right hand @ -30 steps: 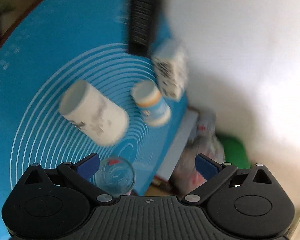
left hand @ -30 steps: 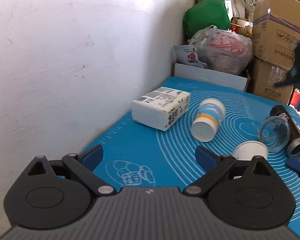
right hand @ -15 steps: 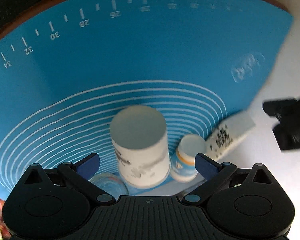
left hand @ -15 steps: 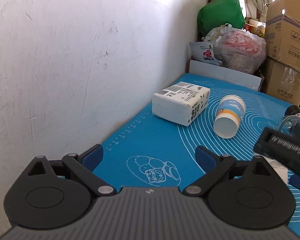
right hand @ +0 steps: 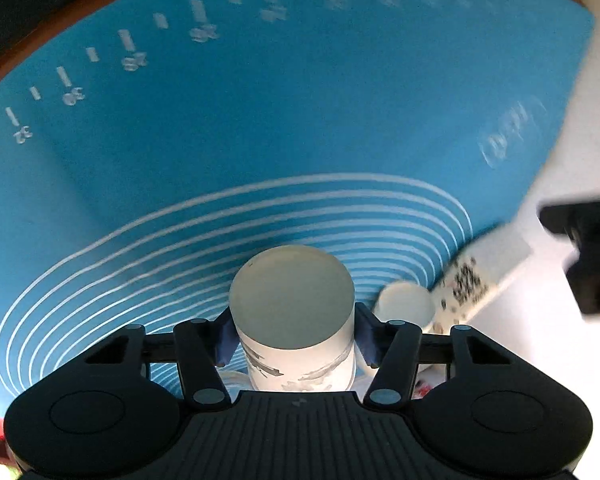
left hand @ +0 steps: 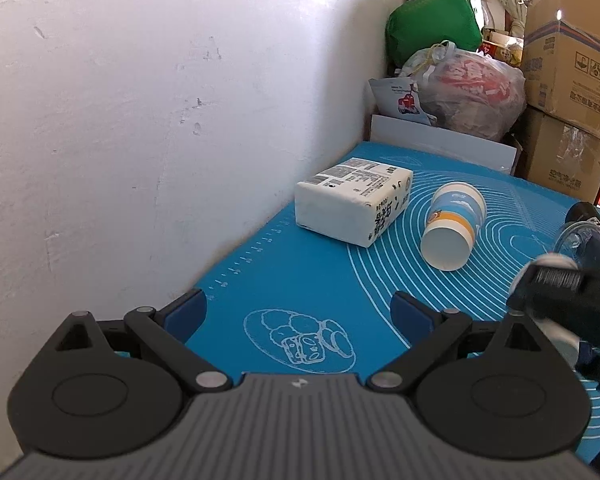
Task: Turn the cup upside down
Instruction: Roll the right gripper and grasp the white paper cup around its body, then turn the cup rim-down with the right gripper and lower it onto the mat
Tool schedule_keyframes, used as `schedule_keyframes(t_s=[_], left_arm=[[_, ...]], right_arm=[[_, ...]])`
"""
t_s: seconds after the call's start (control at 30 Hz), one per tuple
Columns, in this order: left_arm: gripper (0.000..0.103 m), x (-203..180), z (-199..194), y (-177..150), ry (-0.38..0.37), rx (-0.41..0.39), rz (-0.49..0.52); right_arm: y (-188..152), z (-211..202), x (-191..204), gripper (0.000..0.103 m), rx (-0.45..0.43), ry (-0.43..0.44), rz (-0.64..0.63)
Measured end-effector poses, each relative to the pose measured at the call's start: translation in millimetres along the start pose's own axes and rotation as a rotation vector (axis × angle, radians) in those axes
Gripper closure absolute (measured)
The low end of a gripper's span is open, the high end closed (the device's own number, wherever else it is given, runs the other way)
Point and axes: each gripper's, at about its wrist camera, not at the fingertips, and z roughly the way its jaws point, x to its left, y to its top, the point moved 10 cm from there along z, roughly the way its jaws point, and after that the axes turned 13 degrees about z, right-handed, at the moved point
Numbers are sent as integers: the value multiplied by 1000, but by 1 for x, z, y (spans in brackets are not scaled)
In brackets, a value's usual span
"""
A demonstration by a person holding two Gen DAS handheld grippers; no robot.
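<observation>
A white paper cup (right hand: 294, 320) with dark print sits between my right gripper's blue pads, its flat base facing the camera. My right gripper (right hand: 294, 340) is shut on it, above the blue mat (right hand: 260, 120). In the left wrist view the right gripper shows as a blurred black shape (left hand: 568, 300) at the right edge, with a bit of the white cup (left hand: 556, 258) behind it. My left gripper (left hand: 298, 312) is open and empty, low over the mat (left hand: 284, 272) near the wall.
A blue-and-orange paper cup (left hand: 452, 226) lies on its side on the mat, next to a white tissue pack (left hand: 352, 200). A clear plastic cup (left hand: 580, 242) and a dark bottle lie at the right. Bags and cardboard boxes (left hand: 572, 48) stand behind the table. A white wall runs along the left.
My right gripper has closed its jaws on the white cup, which now fills the gap between the pads. The left gripper has drifted slightly, staying open.
</observation>
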Motion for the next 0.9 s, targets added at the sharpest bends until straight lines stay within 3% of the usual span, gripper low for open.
schedule_keyframes(t_s=[0.2,0.33,0.43,0.73,0.9], left_arm=[[5,-7,0,5,-15,-6,13],[6,-14,0,11,-30,-14,21],[6,-22,-1,16,-48,-21,29],[6,-54,-4,30,-101,-63,80],[6,-70,-4,33,-132,-73,94]], right_arm=[[-20,-8,-31,50,-9,105,399],[-46,-21,-45,50,-36,206,782],[-73,-31,-49,50,-55,219,1058],[-150,-52,-27,50,-144,241,1858],[-180,-34,4,50,-174,286,2265]])
